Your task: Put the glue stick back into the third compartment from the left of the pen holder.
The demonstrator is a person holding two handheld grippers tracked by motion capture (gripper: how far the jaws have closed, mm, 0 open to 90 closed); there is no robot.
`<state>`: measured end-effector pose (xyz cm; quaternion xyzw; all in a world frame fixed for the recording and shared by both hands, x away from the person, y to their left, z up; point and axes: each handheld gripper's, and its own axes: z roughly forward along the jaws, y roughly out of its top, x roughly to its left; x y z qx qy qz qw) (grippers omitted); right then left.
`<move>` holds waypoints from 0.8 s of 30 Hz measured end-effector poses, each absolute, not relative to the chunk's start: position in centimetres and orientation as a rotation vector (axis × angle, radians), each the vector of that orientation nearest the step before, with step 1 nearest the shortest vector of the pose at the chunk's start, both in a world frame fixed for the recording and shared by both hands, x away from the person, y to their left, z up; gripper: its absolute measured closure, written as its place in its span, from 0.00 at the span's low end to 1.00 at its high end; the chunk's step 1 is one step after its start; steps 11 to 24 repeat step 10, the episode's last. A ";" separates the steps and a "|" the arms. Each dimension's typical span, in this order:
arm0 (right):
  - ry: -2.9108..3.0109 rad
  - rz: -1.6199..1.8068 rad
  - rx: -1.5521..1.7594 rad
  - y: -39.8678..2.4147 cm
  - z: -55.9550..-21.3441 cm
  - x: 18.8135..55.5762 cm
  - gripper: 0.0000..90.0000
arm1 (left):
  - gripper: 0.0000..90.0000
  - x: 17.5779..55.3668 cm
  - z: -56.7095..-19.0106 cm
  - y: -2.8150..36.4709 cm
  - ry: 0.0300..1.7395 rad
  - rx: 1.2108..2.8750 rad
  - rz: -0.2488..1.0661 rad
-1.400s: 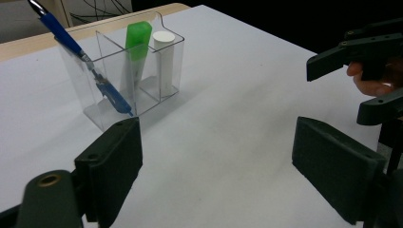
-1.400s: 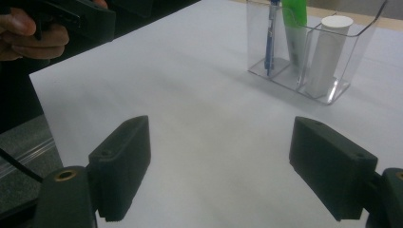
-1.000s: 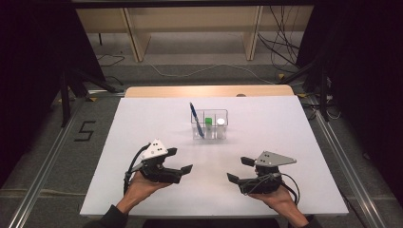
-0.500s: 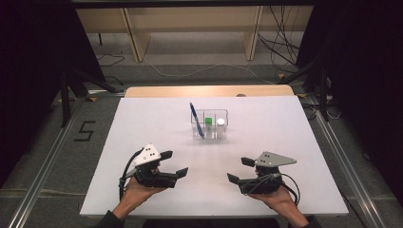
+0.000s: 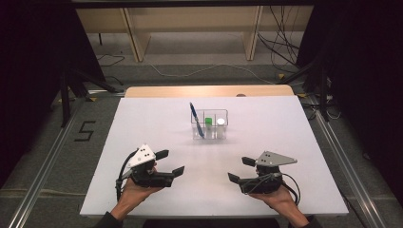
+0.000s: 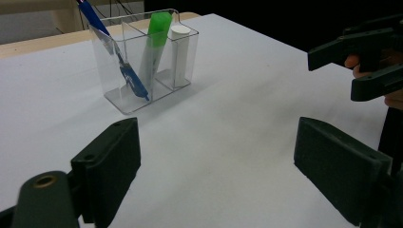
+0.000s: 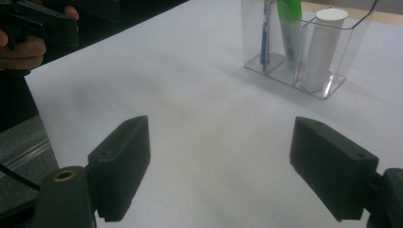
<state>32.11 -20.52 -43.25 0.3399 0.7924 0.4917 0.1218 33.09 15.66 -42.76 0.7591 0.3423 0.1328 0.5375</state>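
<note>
Approach stage, nothing grasped: left gripper [image 5: 170, 162] and right gripper [image 5: 241, 170] sit near the front edge of the white table [image 5: 142, 123], both with jaws spread wide and empty. The clear three-compartment organizer [image 5: 209, 125] stands mid-table, well apart from both, holding a blue pen [image 5: 196, 118], green highlighter [image 5: 208, 122] and white cylinder [image 5: 221, 122], one per compartment. Next move likely a forward reach and a narrow top-down pinch on one item, without tipping the organizer.

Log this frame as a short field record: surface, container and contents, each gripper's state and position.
surface: white table
container: clear three-compartment holder, upright, mid-table
contents: blue pen leaning in one end compartment; green marker in the middle; white tube in the other end
left gripper: open, holding nothing, near table's front edge
right gripper: open, holding nothing, near front edge
contact: neither touches the holder
</note>
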 end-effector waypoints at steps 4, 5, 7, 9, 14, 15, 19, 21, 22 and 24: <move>2.314 1.433 0.994 -20.6 -43.2 32.1 0.25 | 0.17 33.2 -42.9 15.6 0.814 1.813 0.320; 2.311 1.437 0.994 -20.6 -43.3 32.1 0.25 | 0.17 33.2 -42.9 15.6 0.814 1.815 0.320; 2.311 1.435 0.997 -20.6 -43.3 32.1 0.25 | 0.17 33.2 -42.9 15.6 0.816 1.815 0.319; 2.311 1.434 1.000 -20.7 -43.3 32.1 0.25 | 0.17 33.2 -43.0 15.6 0.818 1.817 0.321; 2.311 1.435 1.001 -20.7 -43.3 32.2 0.25 | 0.17 33.3 -43.0 15.6 0.818 1.818 0.323; 2.311 1.435 1.001 -20.7 -43.3 32.2 0.25 | 0.17 33.3 -43.0 15.6 0.818 1.818 0.323; 2.311 1.435 1.001 -20.7 -43.3 32.2 0.25 | 0.17 33.3 -43.0 15.6 0.818 1.818 0.323; 2.311 1.435 1.001 -20.7 -43.3 32.2 0.25 | 0.17 33.3 -43.0 15.6 0.818 1.818 0.323; 2.311 1.435 1.001 -20.7 -43.3 32.2 0.25 | 0.17 33.3 -43.0 15.6 0.818 1.818 0.323; 2.311 1.435 1.001 -20.7 -43.3 32.2 0.25 | 0.17 33.3 -43.0 15.6 0.818 1.818 0.323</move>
